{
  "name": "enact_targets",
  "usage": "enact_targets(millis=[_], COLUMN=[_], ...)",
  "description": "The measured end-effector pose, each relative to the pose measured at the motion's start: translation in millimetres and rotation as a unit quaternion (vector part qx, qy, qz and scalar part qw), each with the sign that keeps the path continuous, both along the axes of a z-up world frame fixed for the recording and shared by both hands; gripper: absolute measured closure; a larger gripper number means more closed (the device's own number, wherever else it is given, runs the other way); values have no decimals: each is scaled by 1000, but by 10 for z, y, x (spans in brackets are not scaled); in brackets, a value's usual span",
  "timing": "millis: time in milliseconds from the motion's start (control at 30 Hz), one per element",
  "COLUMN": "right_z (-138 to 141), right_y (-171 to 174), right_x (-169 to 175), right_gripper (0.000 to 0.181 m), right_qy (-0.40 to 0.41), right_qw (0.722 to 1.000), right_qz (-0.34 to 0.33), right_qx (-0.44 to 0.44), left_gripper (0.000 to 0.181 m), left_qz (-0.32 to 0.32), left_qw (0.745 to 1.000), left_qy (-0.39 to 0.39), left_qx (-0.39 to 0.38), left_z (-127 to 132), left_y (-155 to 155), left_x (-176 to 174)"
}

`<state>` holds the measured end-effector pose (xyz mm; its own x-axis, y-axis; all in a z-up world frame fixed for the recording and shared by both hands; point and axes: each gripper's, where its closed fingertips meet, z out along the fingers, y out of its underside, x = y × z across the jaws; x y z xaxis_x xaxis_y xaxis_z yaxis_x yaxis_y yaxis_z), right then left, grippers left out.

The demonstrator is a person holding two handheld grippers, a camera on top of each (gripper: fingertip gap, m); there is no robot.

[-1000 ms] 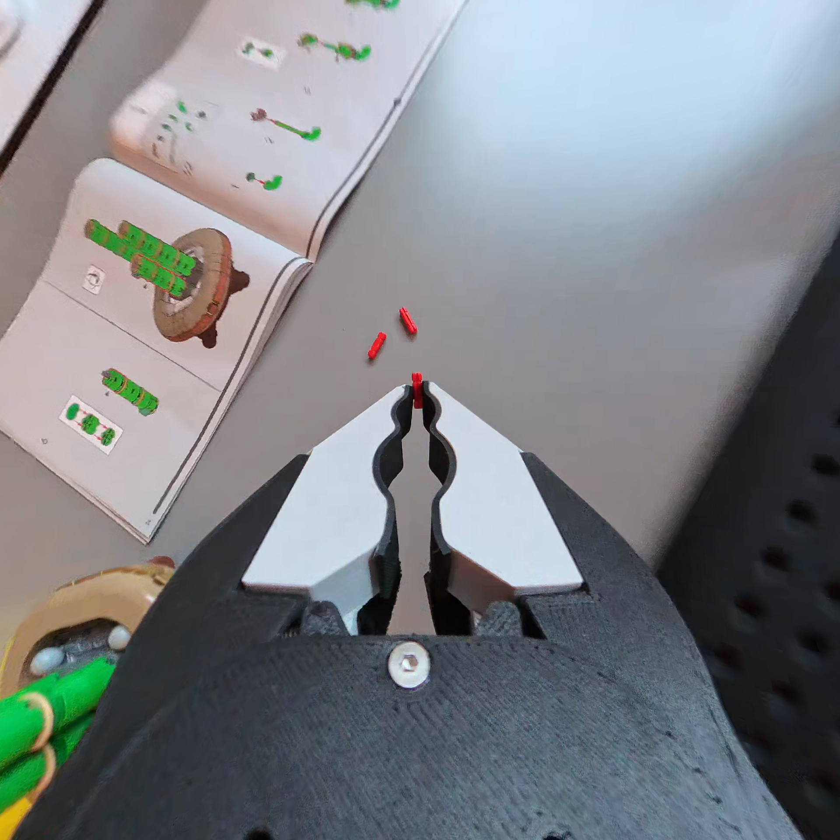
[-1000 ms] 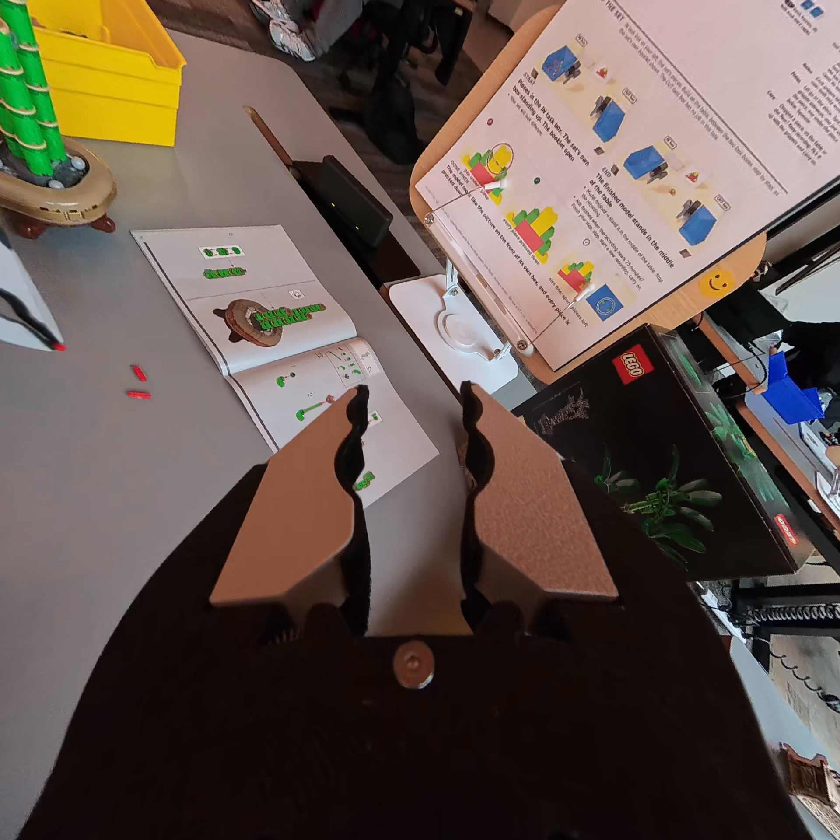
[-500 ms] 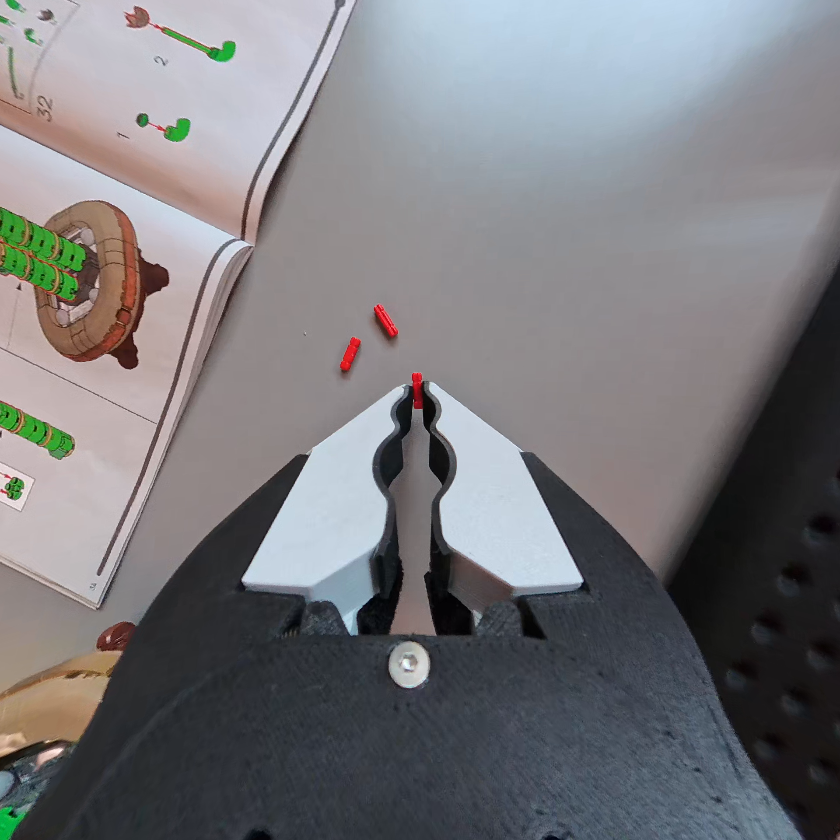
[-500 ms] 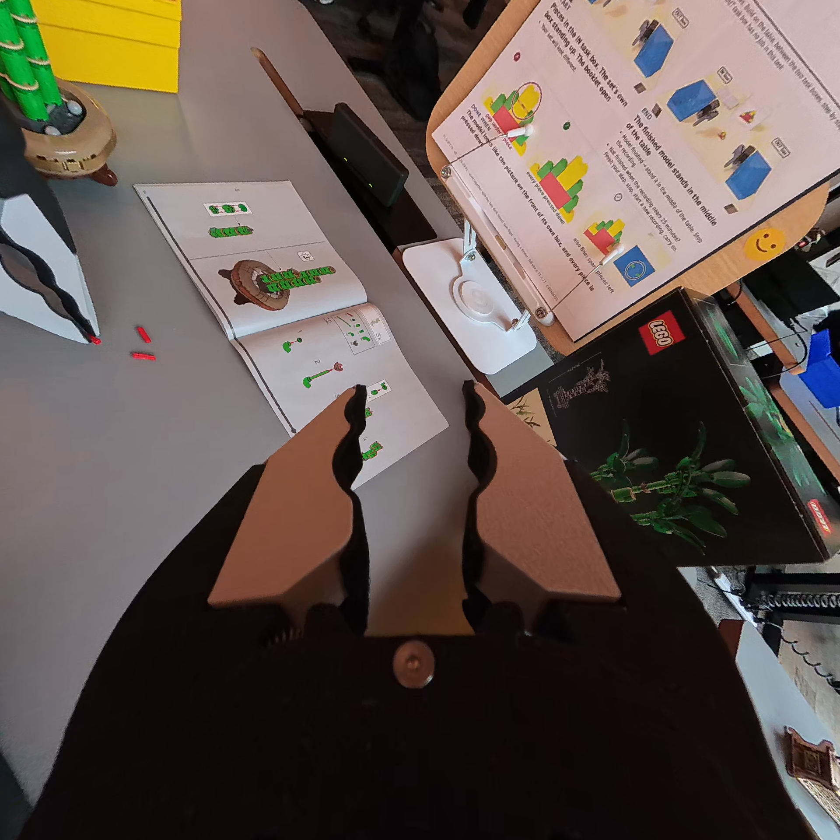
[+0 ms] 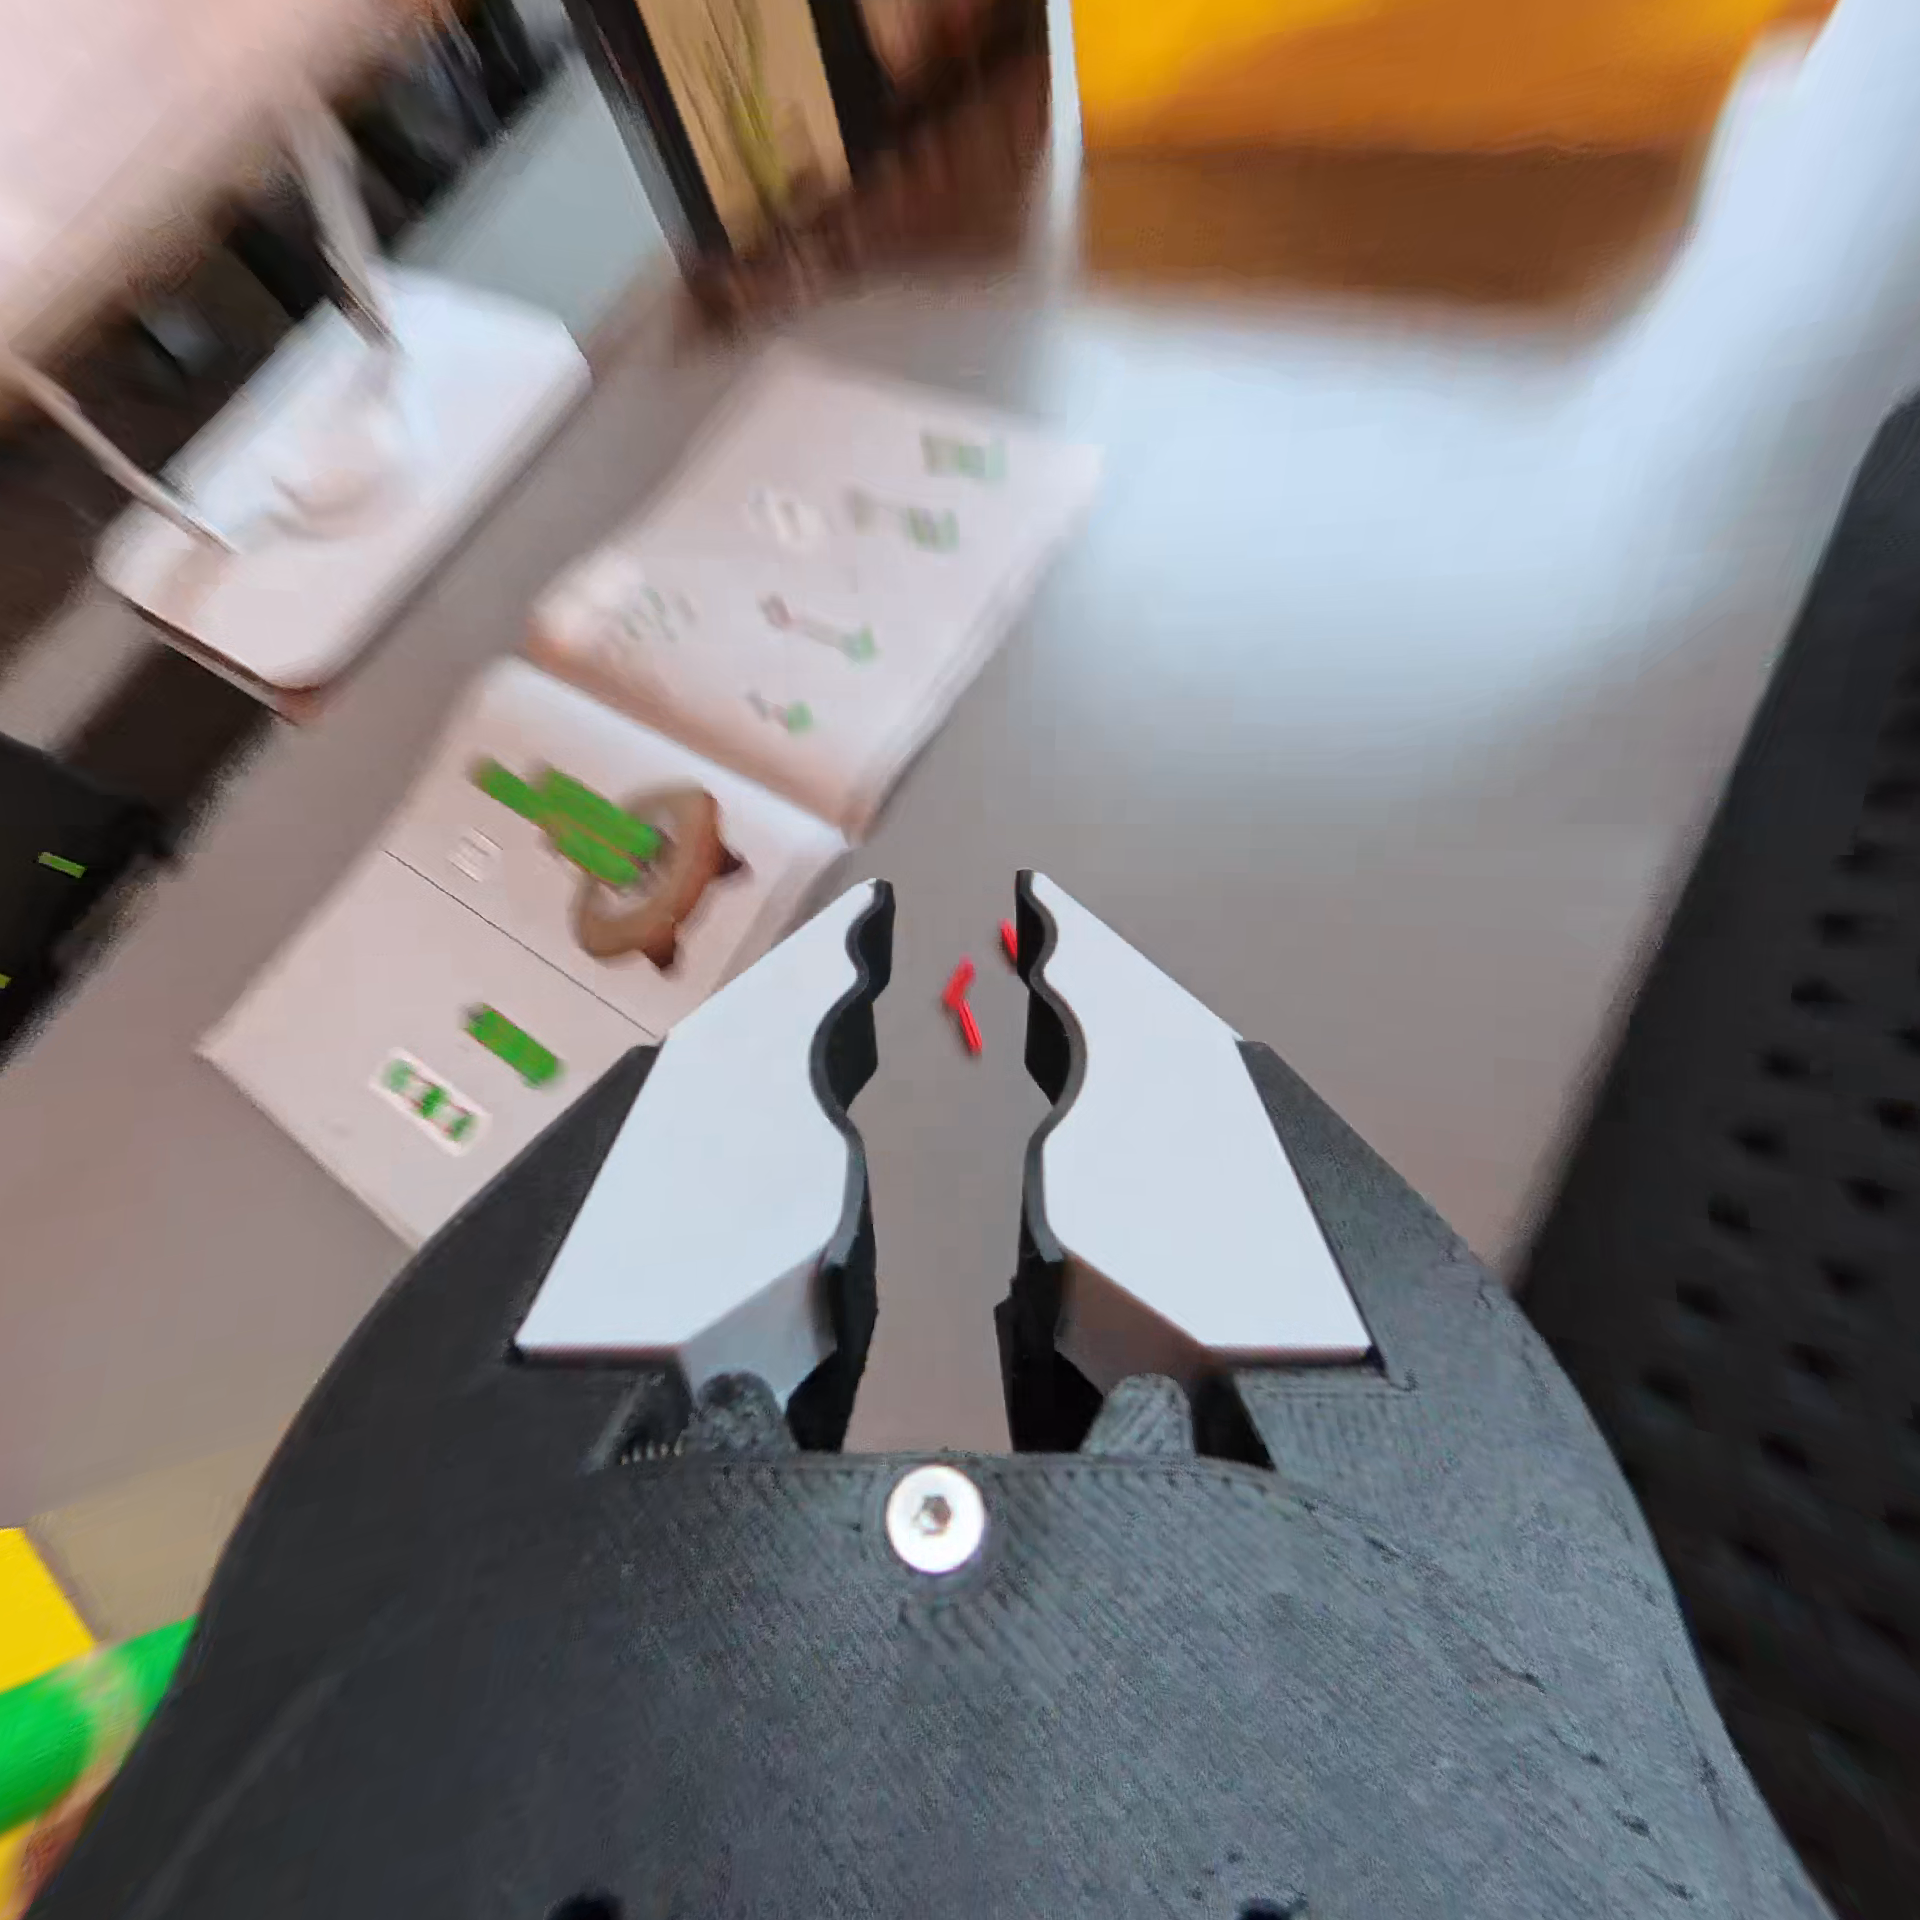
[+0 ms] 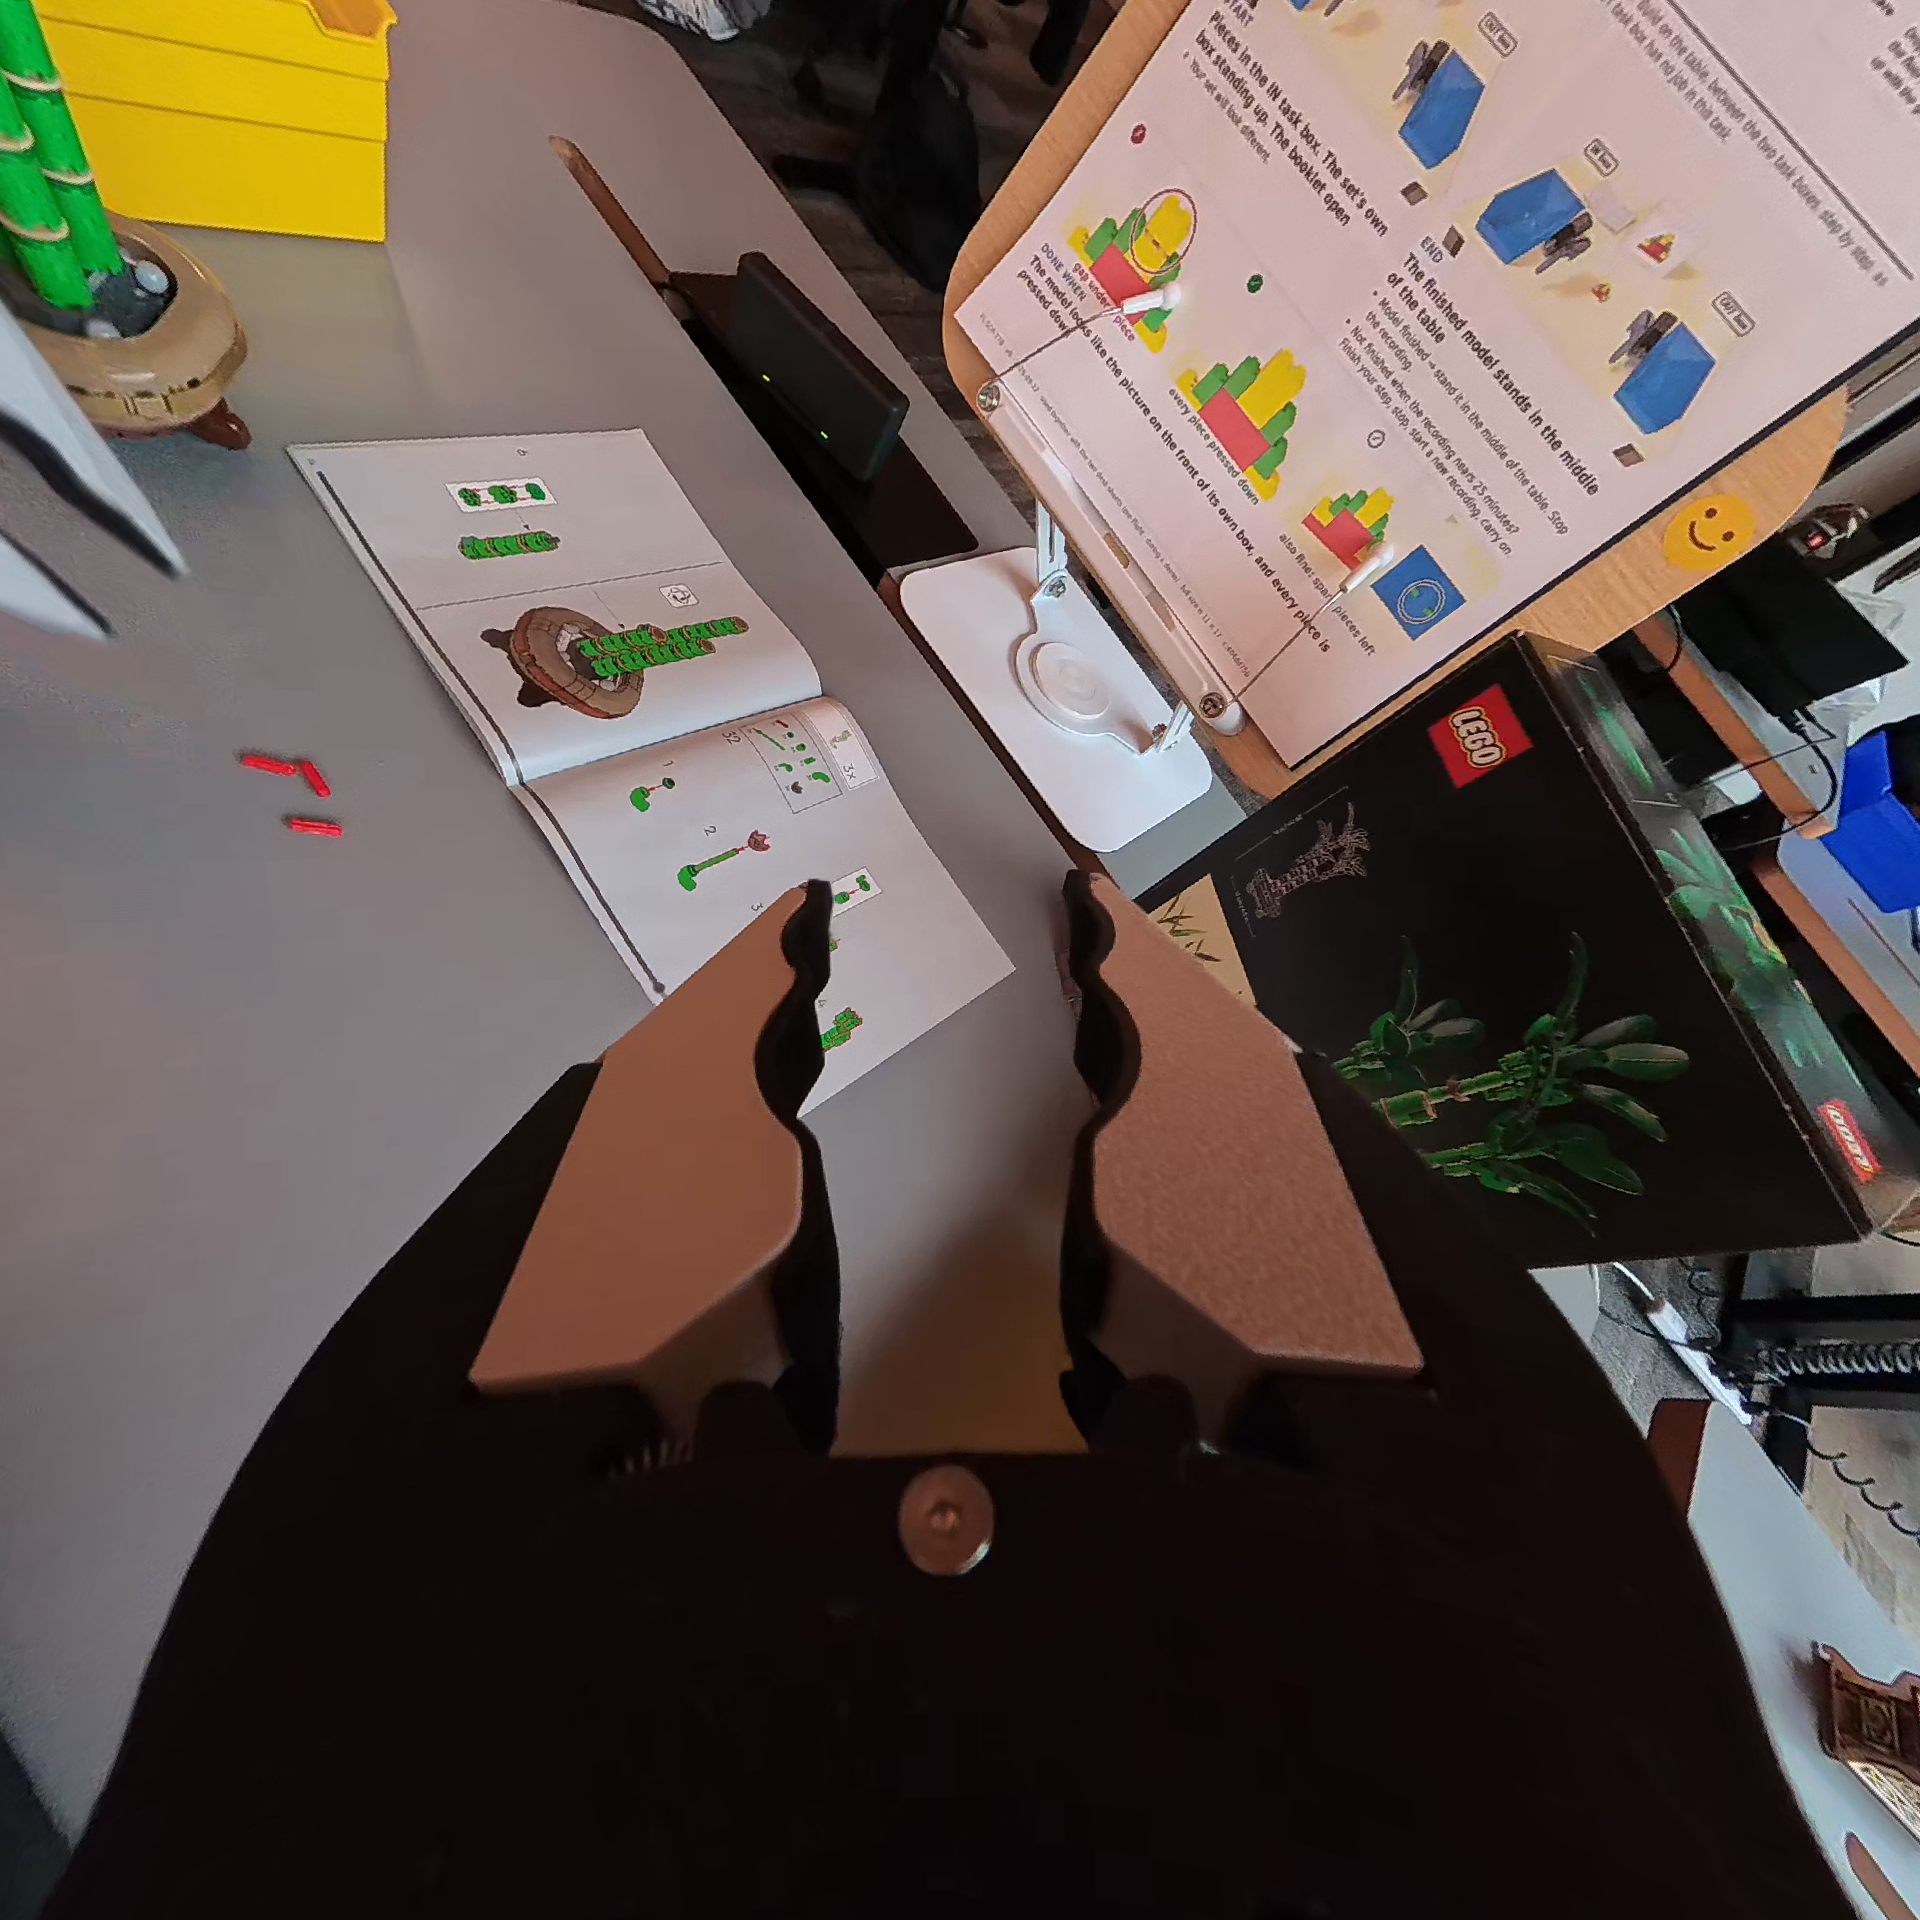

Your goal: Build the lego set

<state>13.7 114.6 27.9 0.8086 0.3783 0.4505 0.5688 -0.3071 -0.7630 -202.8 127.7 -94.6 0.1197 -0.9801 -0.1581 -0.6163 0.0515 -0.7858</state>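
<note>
Three small red pins (image 6: 291, 787) lie loose on the grey table (image 6: 260, 1091), left of the open instruction booklet (image 6: 644, 707). In the blurred left wrist view my left gripper (image 5: 954, 896) is open and empty above the table, and red pins (image 5: 961, 1003) show between its fingers on the table beyond. The left gripper's white finger (image 6: 73, 499) shows at the right wrist view's left edge. My right gripper (image 6: 940, 899) is open and empty over the booklet's near corner. The model (image 6: 94, 281), green bamboo stalks in a tan pot, stands at the far left.
A yellow bin (image 6: 229, 114) stands behind the model. A white stand (image 6: 1060, 675) holds a tilted printed board (image 6: 1455, 291) at the table's right edge. The dark Lego set box (image 6: 1538, 987) lies beside it. A dark perforated surface (image 5: 1766, 1039) fills the left wrist view's right side.
My left gripper has opened and let go of the red pin, which now lies with the other two. It has pulled back and tilted up fast. The right gripper has barely moved.
</note>
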Motion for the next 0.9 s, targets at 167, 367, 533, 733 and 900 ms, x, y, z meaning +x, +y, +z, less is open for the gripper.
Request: enact_targets(millis=[167, 367, 533, 733, 900], right_z=[66, 282, 504, 572, 501], right_y=[32, 58, 55, 120, 202], right_x=[25, 50, 9, 6, 3], right_gripper=[136, 132, 134, 138, 137], right_qy=[10, 27, 67, 47, 25], right_qw=[1000, 997, 990, 986, 987], right_qz=[-8, -31, -32, -46, -57], right_qx=[18, 70, 122, 154, 150], left_gripper=[155, 147, 147, 150, 149], left_qz=[67, 129, 184, 200, 222], left_qw=[965, 915, 896, 895, 908], left_qy=[-234, -338, -354, -369, -321], left_qx=[100, 178, 193, 148, 153], left_z=[1737, 2898, 2936, 2770, 2603], left_y=[151, 162, 249, 574, 787], left_x=[-373, -890, -1250, -1355, -1430])
